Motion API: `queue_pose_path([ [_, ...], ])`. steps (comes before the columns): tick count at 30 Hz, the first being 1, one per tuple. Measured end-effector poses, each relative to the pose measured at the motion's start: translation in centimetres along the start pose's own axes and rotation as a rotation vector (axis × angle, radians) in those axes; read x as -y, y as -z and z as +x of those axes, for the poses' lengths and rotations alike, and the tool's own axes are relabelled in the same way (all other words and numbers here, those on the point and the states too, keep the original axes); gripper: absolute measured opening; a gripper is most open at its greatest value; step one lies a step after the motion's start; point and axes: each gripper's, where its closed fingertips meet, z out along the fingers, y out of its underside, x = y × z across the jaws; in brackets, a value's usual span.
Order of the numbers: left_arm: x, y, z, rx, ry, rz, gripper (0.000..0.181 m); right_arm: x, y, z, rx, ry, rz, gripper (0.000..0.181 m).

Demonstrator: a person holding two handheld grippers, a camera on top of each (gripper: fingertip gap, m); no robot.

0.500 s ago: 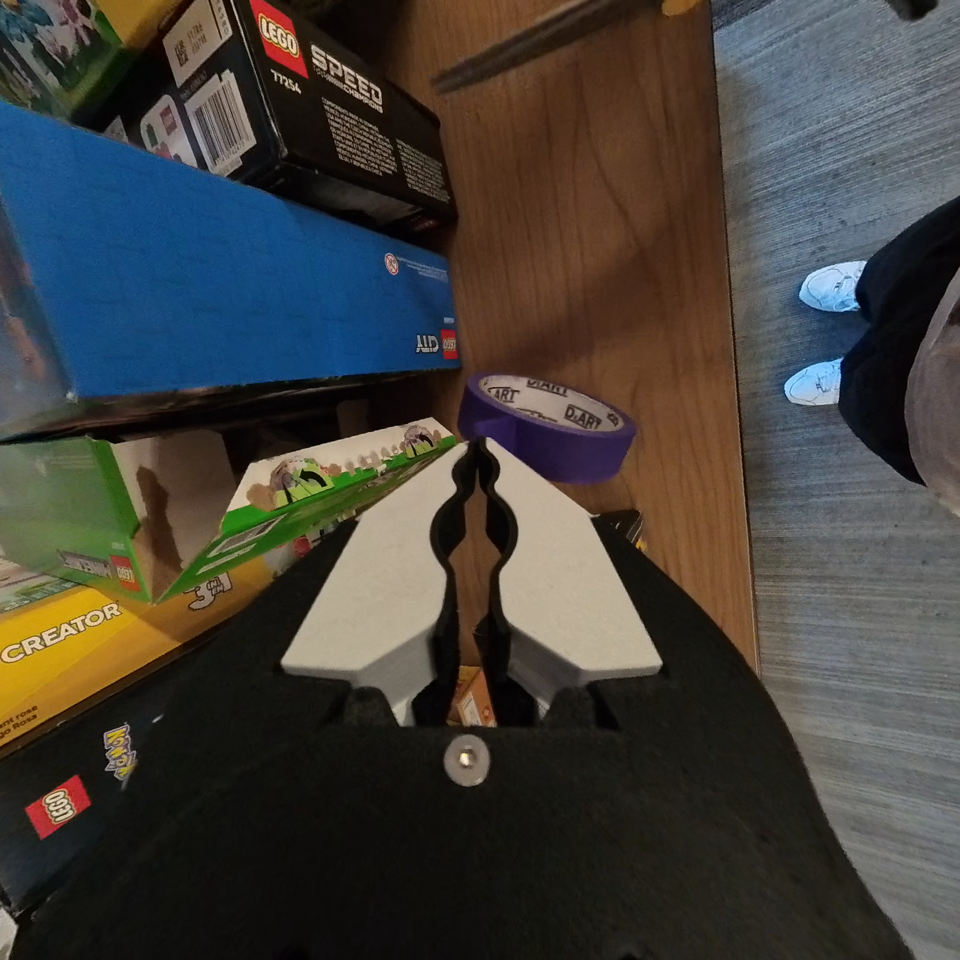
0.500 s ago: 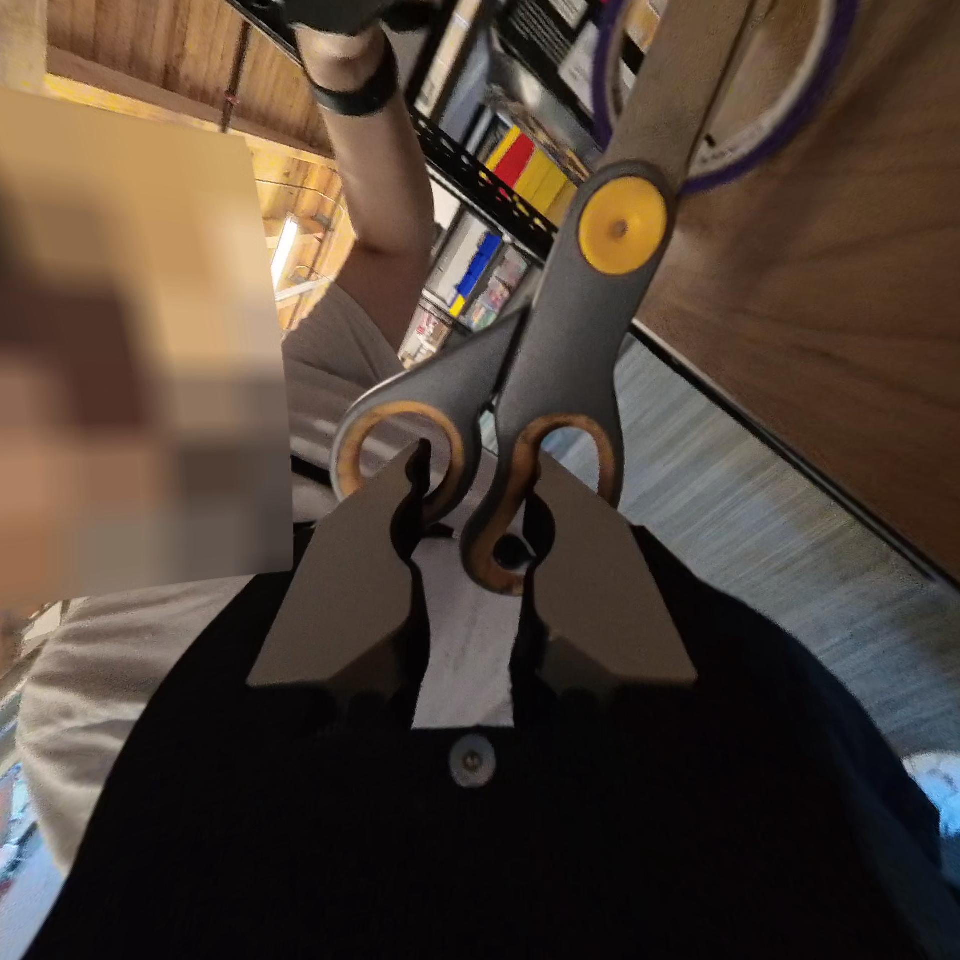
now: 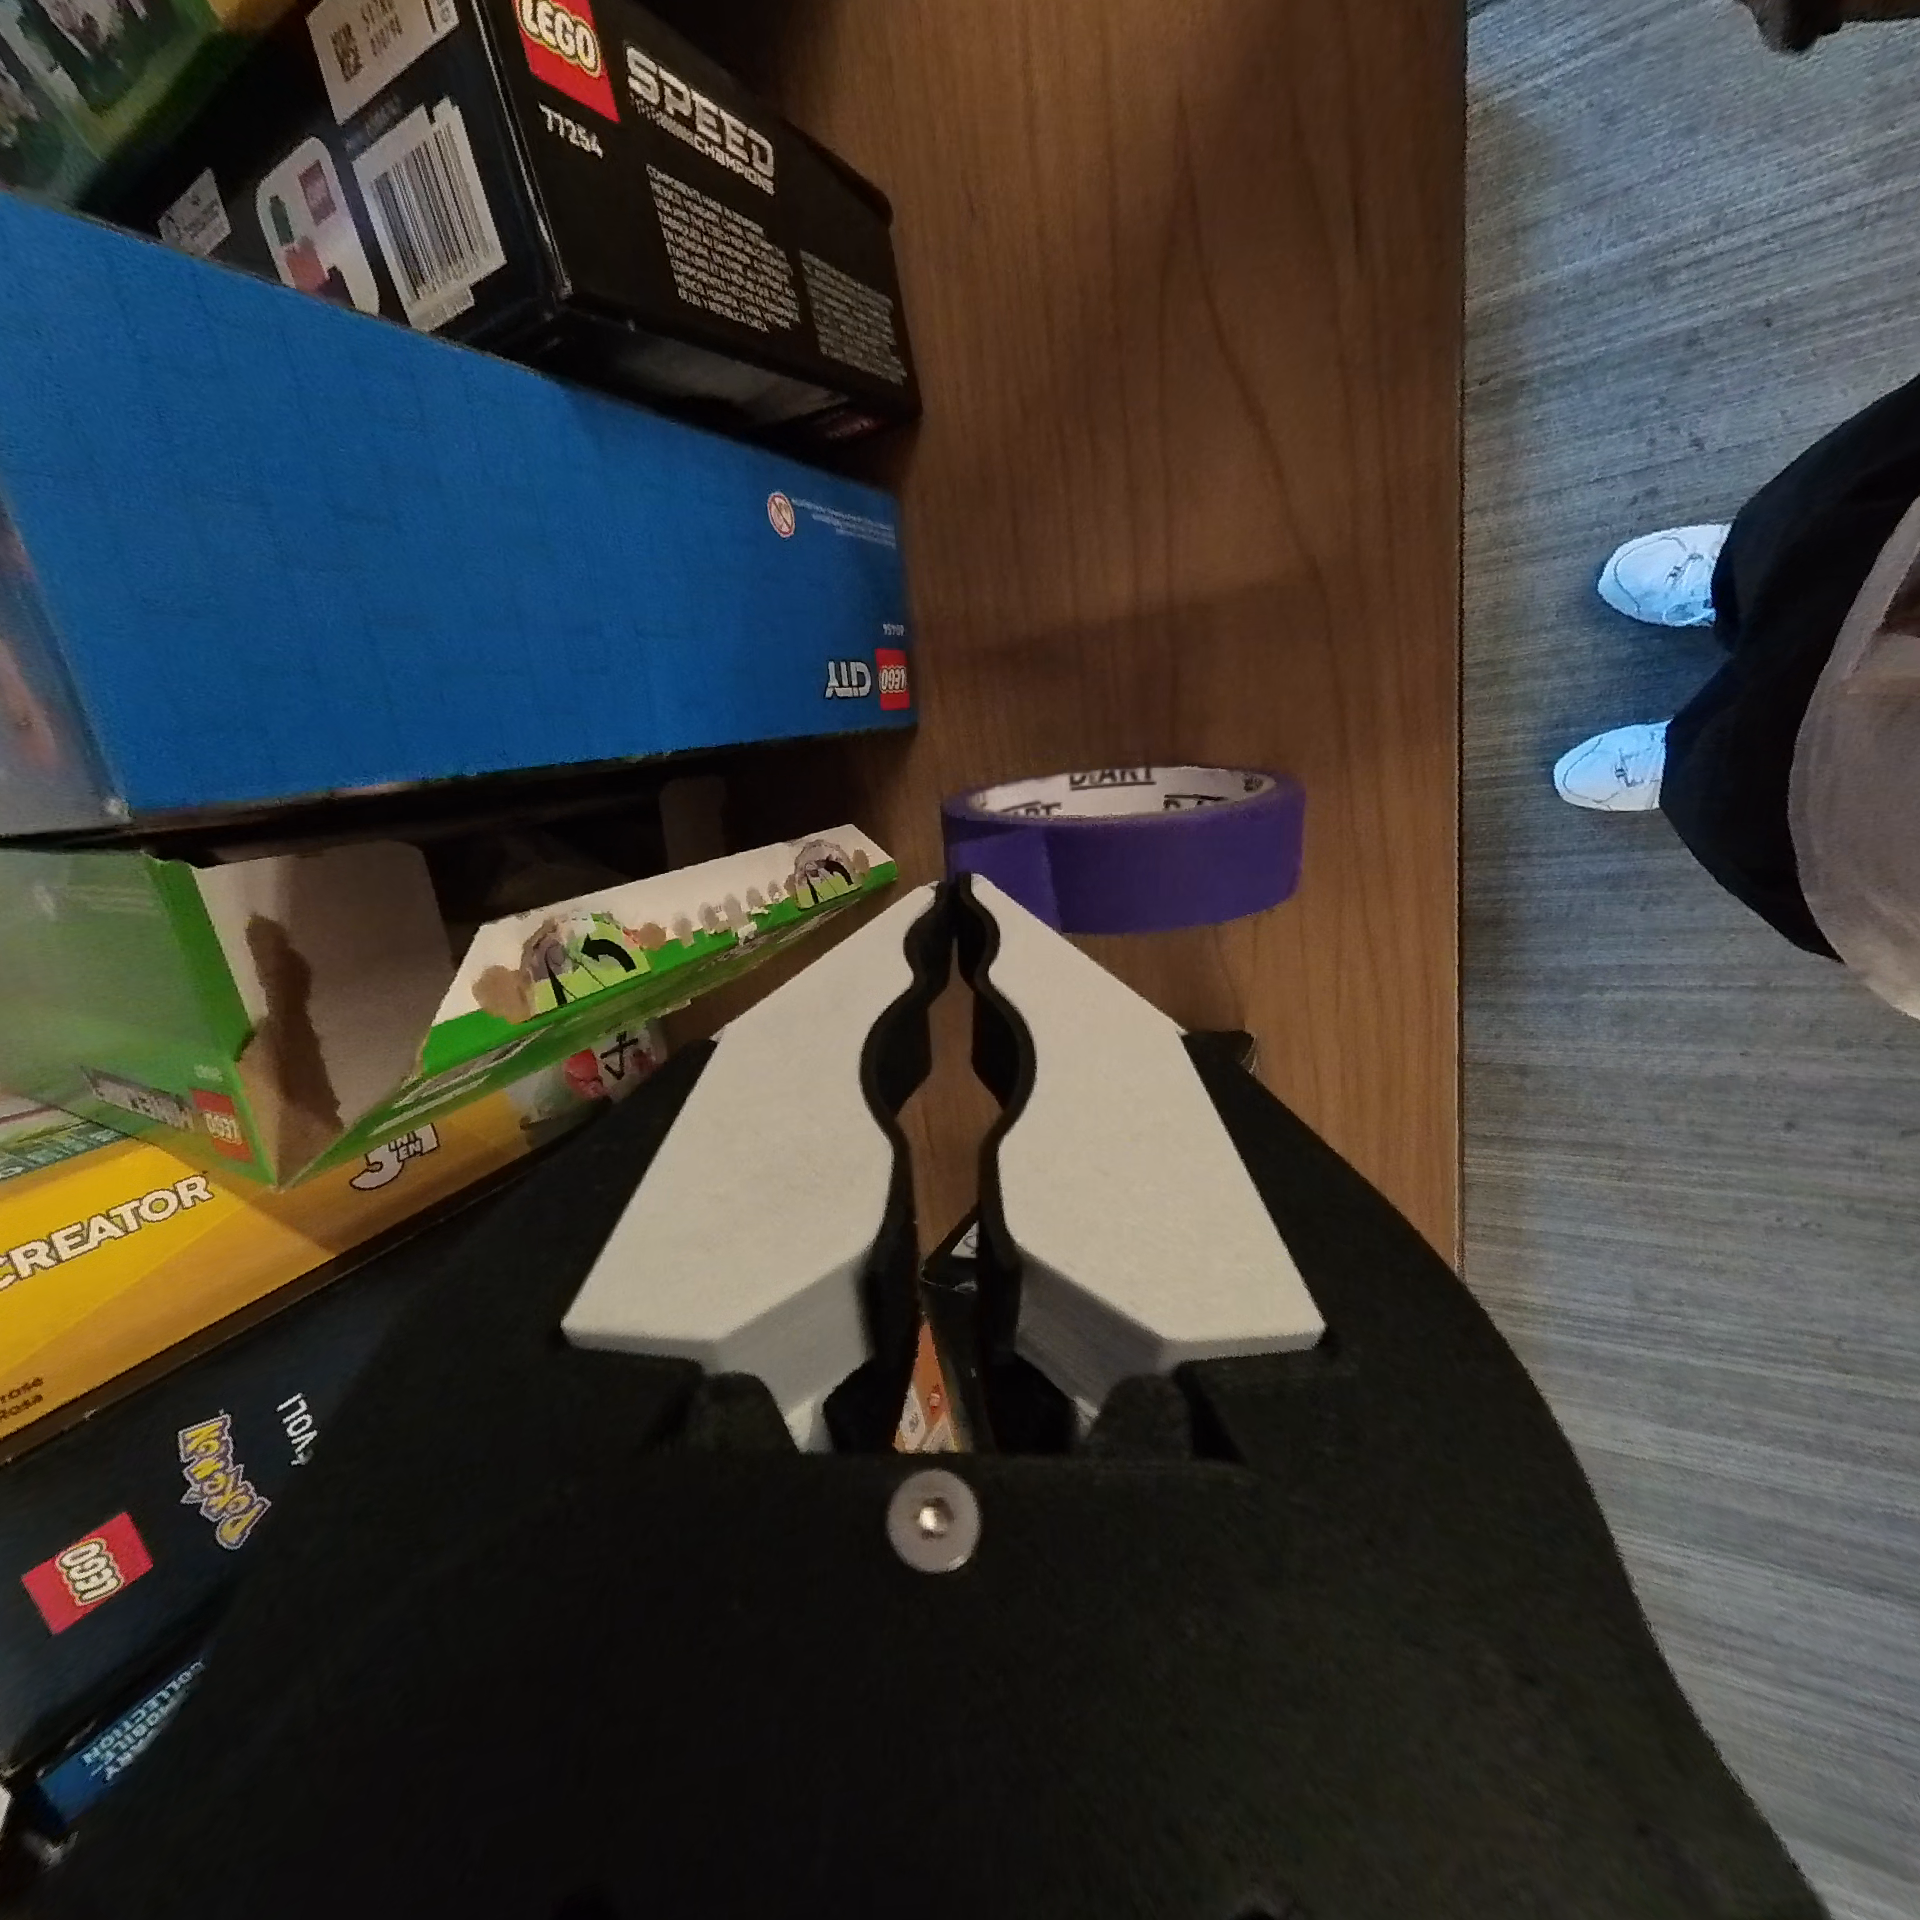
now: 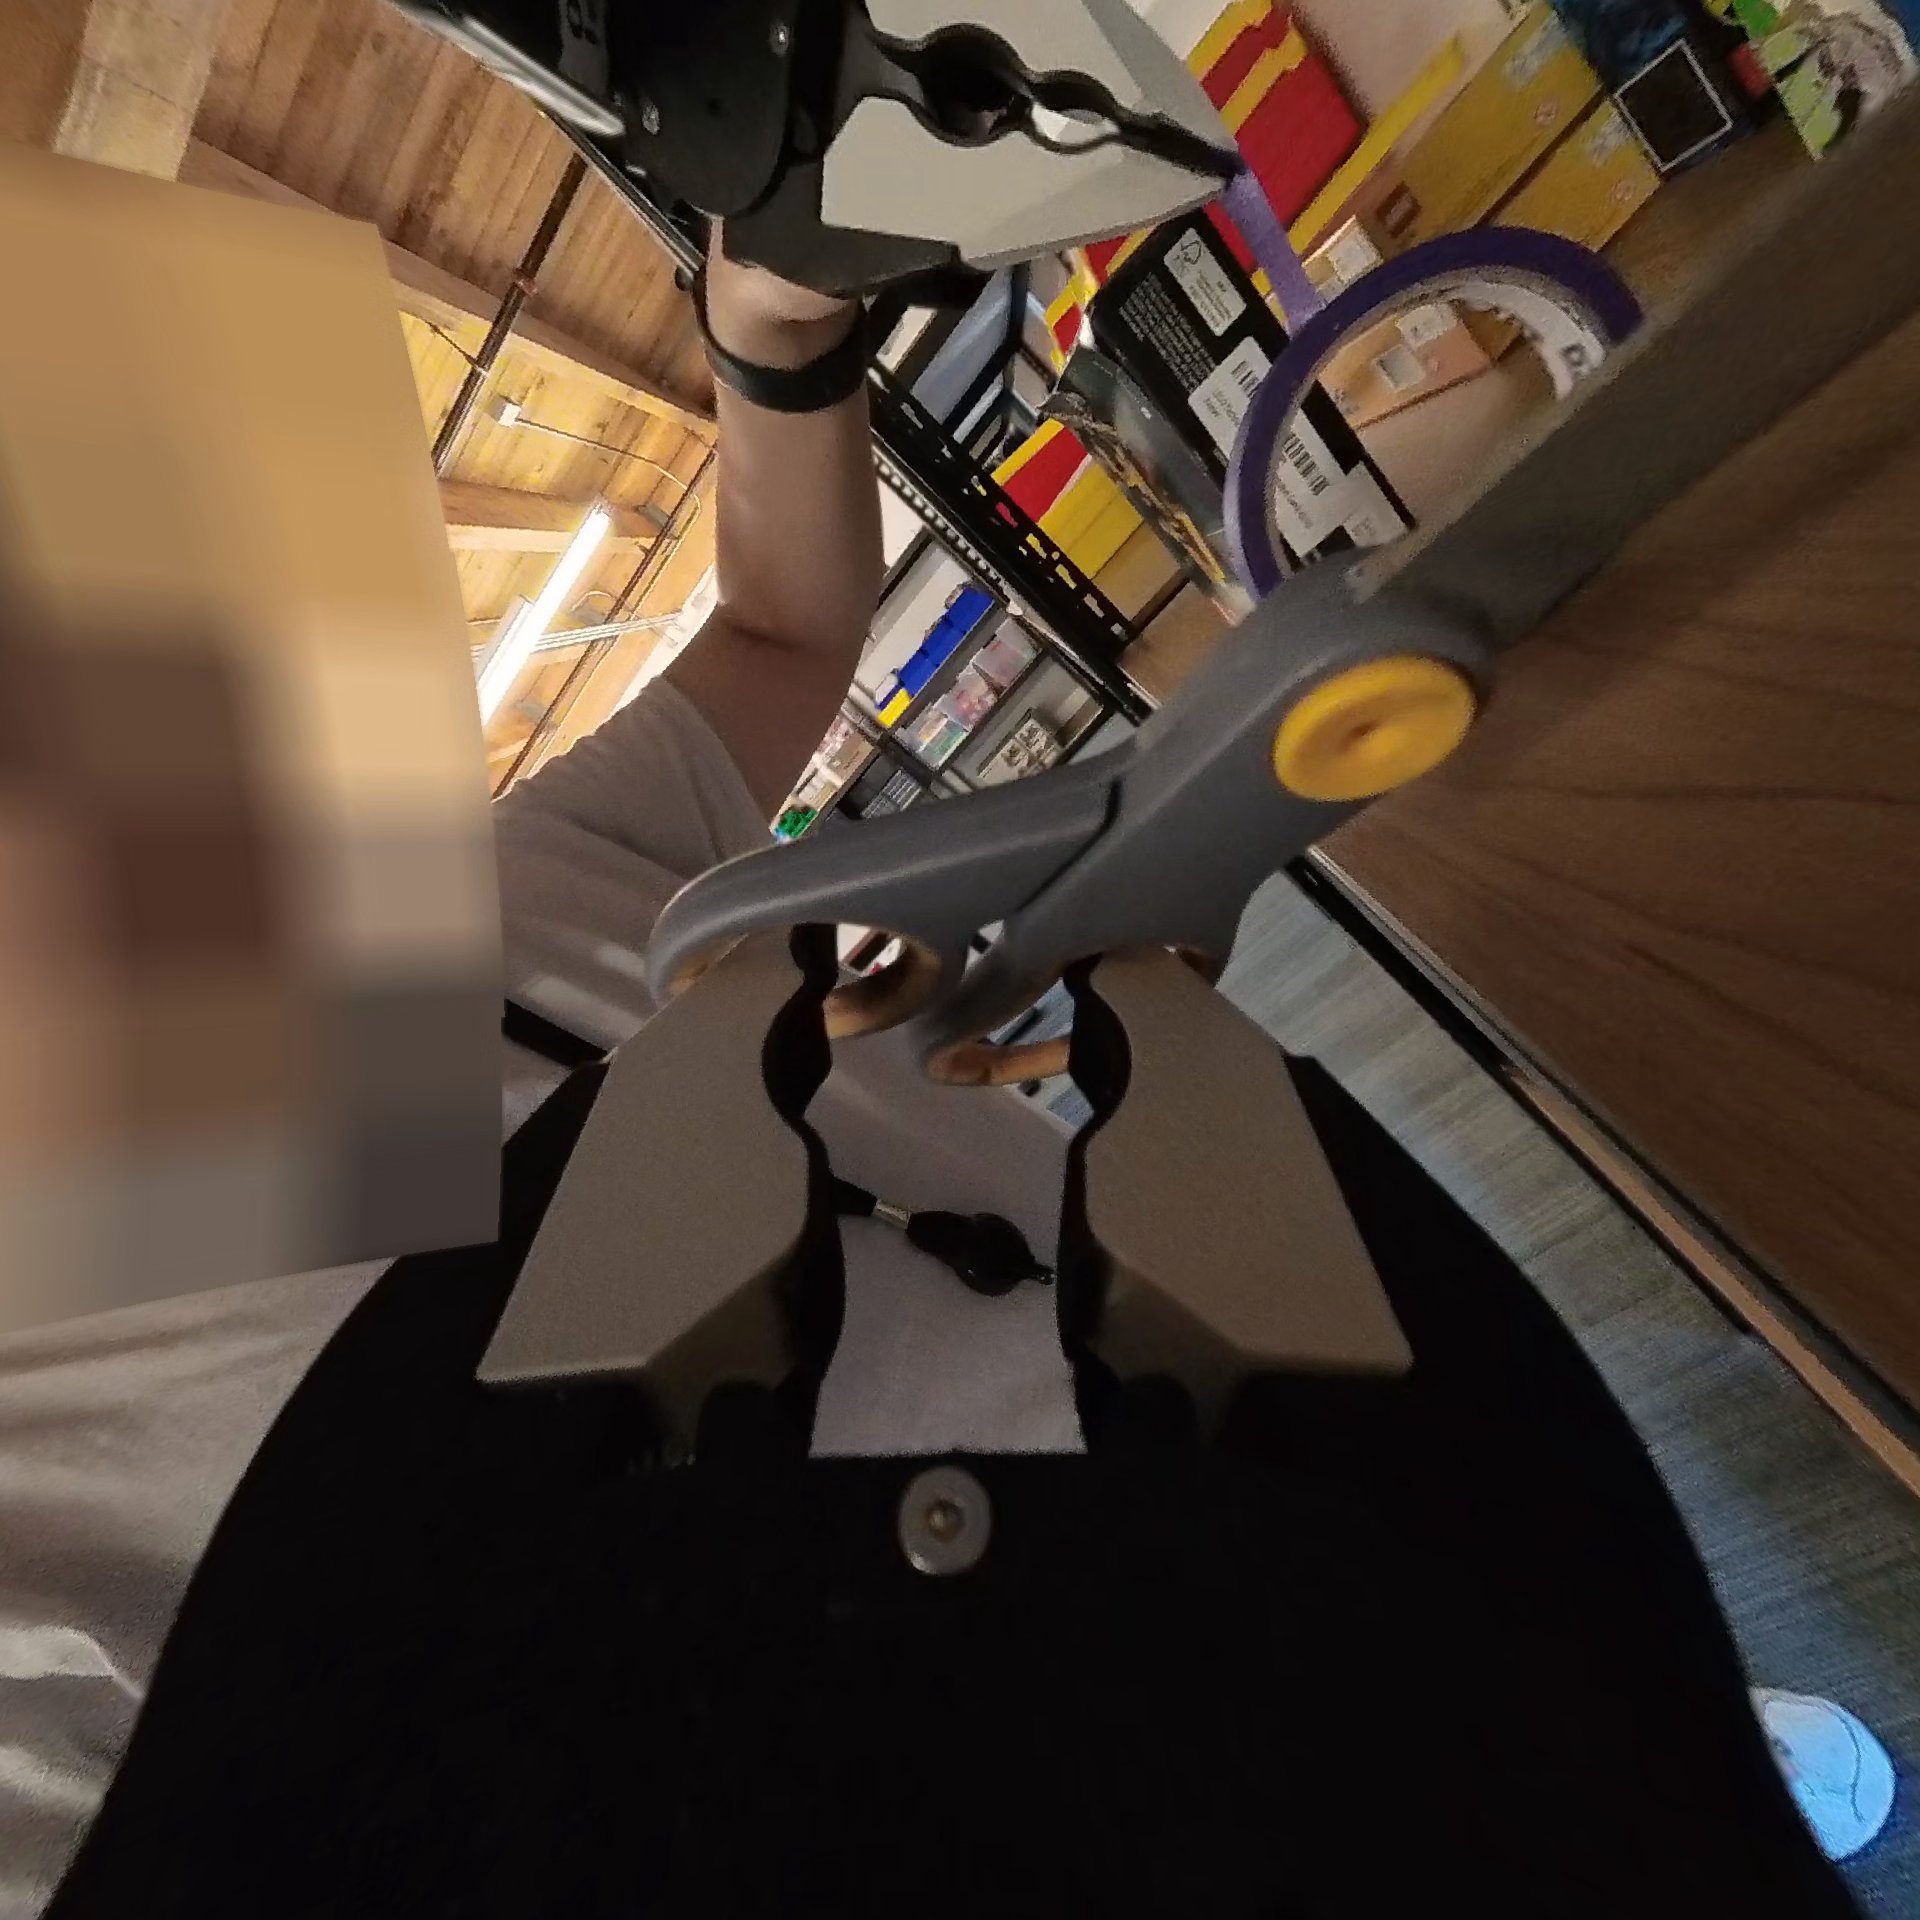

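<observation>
- Tape (image 3: 1127, 868), purple roll, lies flat on the wooden desk (image 3: 1195, 416), near its edge.
- Left gripper (image 3: 954, 894): fingers clenched on the tape's loose end; in the right wrist view a purple strip (image 4: 1273, 244) runs from its tips (image 4: 1210, 156) to the roll (image 4: 1434, 343).
- Right gripper (image 4: 940, 997): grasping scissors (image 4: 1174, 790) by the handle loops, grey with yellow pivot; jaws spread inside the loops.
- Toy boxes beside the tape: blue box (image 3: 416, 540), black box (image 3: 644, 197), green box (image 3: 260, 997).
- Person's white shoes (image 3: 1652, 571) on grey carpet.
</observation>
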Motion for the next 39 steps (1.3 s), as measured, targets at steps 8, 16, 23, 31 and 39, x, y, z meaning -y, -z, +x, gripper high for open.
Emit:
queue_pose_path([
  [8,0.3,0.1,-0.2,0.006,0.018,-0.021,0.0,0.0,0.6,0.8,-0.045,-0.008,-0.031,0.05],
  [16,0.2,0.0,-0.6,-0.004,0.022,-0.047,0.0,-2.2,0.4,1.2,-0.063,-0.005,-0.195,0.05],
  [23,0.4,-0.7,-1.0,-0.062,0.07,-0.084,0.0,-3.8,-1.9,0.3,0.038,-0.033,-0.331,0.05],
  [31,0.9,-1.0,-1.5,-0.133,0.21,-0.09,0.0,-4.2,-4.5,-0.1,0.13,0.007,-0.362,0.05],
  [39,1.3,-1.2,-1.7,-0.199,0.38,-0.114,0.0,-4.5,-7.0,-0.3,0.198,0.03,-0.353,0.054],
])
